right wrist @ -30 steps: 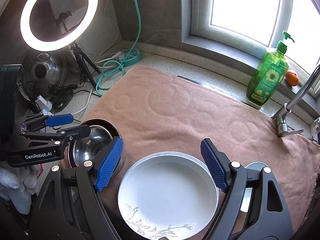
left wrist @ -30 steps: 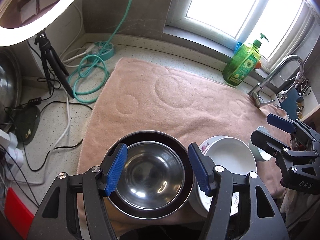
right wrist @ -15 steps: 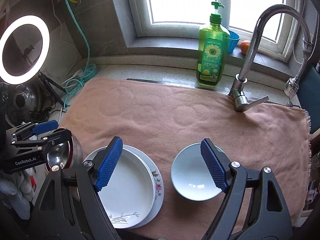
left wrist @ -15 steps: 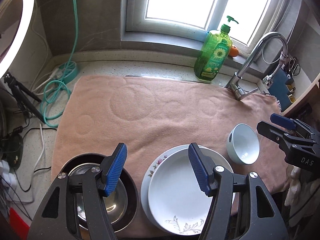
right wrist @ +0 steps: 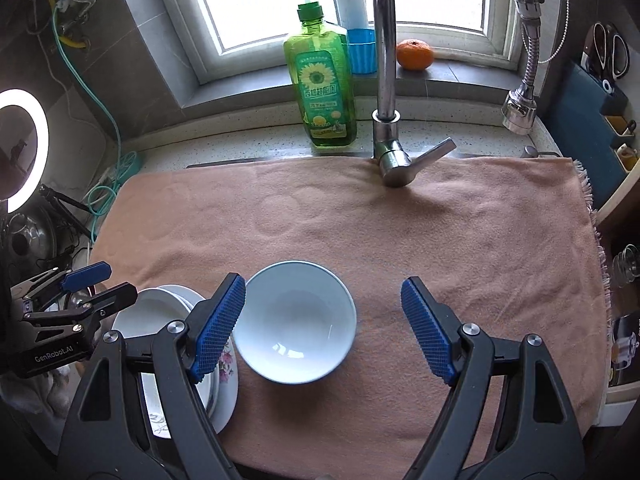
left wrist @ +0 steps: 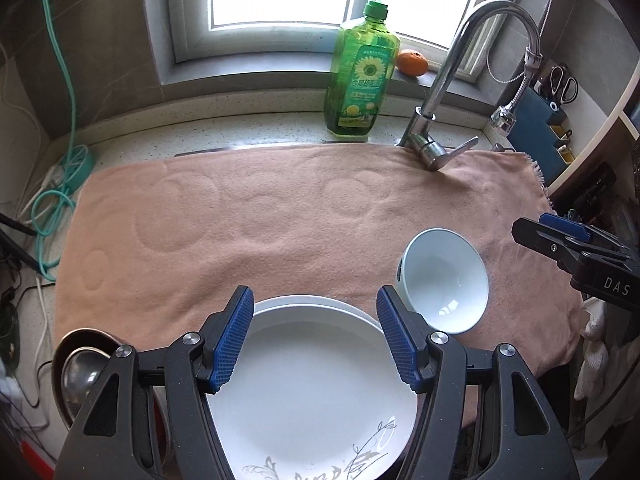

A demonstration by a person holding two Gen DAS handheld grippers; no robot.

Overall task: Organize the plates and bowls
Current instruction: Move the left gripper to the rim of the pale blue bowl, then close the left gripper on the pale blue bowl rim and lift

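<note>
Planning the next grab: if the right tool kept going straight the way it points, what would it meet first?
Probably the white bowl, or the towel just right of it. The open right tool has the bowl toward its left finger; depth is unclear.

A matt, napped peach cloth towel (left wrist: 280, 216) is spread over speckled stone-like counter (left wrist: 248, 136). The white plate (left wrist: 312, 380) and the small bowl (right wrist: 296, 320) are seen as glossy glazed ceramic; highlights are caught in both. Polished metal is shown by the tap (right wrist: 386, 80) and, at the frame edge, what is probably a steel bowl (left wrist: 76, 376). The green soap bottle (left wrist: 362, 76) is rendered in translucent shiny plastic. Finely ribbed blue rubbery pads (left wrist: 232, 340) are carried on matt black plastic.
</note>
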